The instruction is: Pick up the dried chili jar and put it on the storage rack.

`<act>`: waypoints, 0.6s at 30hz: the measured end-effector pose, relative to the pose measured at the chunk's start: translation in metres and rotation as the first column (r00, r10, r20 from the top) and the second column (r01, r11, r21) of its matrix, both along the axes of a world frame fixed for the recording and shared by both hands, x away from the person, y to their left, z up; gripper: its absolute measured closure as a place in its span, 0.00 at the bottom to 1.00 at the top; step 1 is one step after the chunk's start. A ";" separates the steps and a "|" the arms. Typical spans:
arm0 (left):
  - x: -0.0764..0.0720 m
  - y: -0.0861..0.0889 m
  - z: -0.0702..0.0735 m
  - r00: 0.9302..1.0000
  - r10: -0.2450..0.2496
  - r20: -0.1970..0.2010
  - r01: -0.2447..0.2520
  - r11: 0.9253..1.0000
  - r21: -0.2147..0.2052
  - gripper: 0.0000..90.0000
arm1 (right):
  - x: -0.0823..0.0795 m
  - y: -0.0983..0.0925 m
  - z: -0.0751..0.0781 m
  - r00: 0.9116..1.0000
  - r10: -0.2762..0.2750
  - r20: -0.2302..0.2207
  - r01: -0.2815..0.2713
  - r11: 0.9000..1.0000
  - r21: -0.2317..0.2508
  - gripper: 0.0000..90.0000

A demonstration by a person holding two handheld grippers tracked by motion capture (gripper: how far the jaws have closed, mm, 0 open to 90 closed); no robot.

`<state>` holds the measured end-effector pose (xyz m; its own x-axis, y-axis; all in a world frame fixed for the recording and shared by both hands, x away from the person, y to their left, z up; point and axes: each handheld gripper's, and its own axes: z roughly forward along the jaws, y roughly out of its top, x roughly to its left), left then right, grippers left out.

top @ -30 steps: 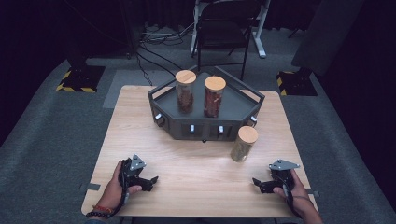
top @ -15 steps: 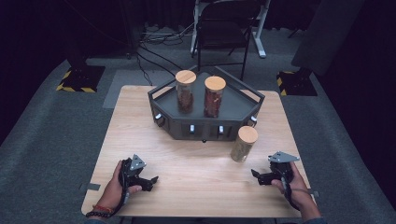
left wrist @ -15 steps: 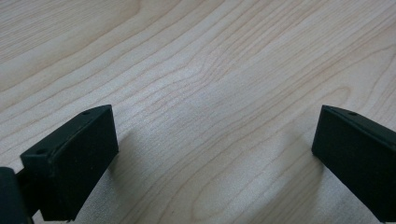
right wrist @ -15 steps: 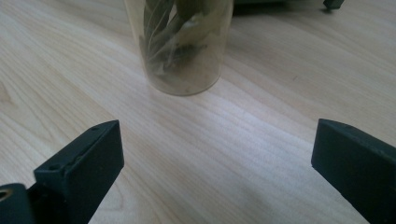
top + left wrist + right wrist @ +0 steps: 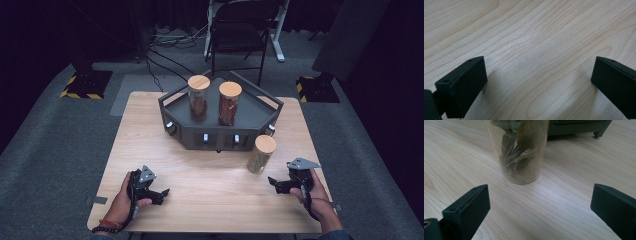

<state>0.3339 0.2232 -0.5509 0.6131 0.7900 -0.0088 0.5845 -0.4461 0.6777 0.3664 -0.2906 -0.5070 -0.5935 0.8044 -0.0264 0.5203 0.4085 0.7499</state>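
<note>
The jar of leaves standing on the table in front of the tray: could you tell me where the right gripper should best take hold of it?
Probably around the glass body of the jar of leaves, about mid-height, below its wooden lid. It stands upright and round, apart from the tray. The right gripper is open and already faces it, so a level approach from the person's side should suit.

Table (image 5: 210, 165) brightly lit, surroundings dark; close views soft, shadows faint.

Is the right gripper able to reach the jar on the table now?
Probably yes: the right gripper is open, aimed at the jar, with bare table between them.
</note>
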 end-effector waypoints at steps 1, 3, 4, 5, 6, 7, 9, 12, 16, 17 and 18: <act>0.000 0.000 0.000 1.000 0.000 0.000 0.000 1.000 0.000 0.00 | 0.000 0.001 0.001 1.000 -0.002 -0.001 0.002 1.000 0.003 0.03; 0.000 0.000 0.000 1.000 0.000 0.000 0.000 1.000 0.000 0.00 | 0.001 0.002 0.002 1.000 0.001 0.001 -0.001 1.000 0.003 0.03; 0.000 0.000 0.000 1.000 -0.001 0.000 0.001 1.000 0.000 0.00 | 0.002 0.004 0.003 1.000 0.002 0.004 -0.002 1.000 0.004 0.03; 0.000 0.000 0.000 1.000 0.000 0.000 0.000 1.000 0.000 0.00 | 0.003 0.005 0.004 1.000 0.005 0.004 -0.005 1.000 0.007 0.03; 0.000 0.000 0.000 1.000 0.001 0.001 -0.001 1.000 0.000 0.00 | 0.003 0.006 0.004 1.000 0.009 0.004 -0.009 1.000 0.008 0.03; 0.000 0.000 0.000 1.000 0.001 0.001 -0.001 1.000 0.000 0.00 | 0.003 0.008 0.005 1.000 0.017 0.005 -0.017 1.000 0.004 0.03; 0.000 0.000 0.000 1.000 0.002 0.001 -0.002 1.000 0.000 0.00 | 0.004 0.011 0.005 1.000 0.025 0.003 -0.025 1.000 0.007 0.03; 0.000 0.000 0.000 1.000 0.002 0.001 -0.002 1.000 -0.001 0.00 | 0.004 0.015 0.007 0.999 0.040 0.005 -0.040 0.999 0.006 0.03; 0.000 0.000 0.000 1.000 0.001 0.000 -0.001 1.000 -0.001 0.00 | 0.006 0.019 0.009 0.999 0.043 0.001 -0.043 0.999 0.011 0.03; 0.000 0.000 0.000 1.000 0.000 0.000 0.000 1.000 0.000 0.00 | 0.007 0.020 0.010 0.999 0.044 0.001 -0.044 0.999 0.012 0.03; 0.000 0.000 0.000 1.000 -0.001 0.000 0.001 1.000 0.000 0.00 | 0.007 0.021 0.010 0.999 0.046 0.002 -0.046 0.999 0.014 0.03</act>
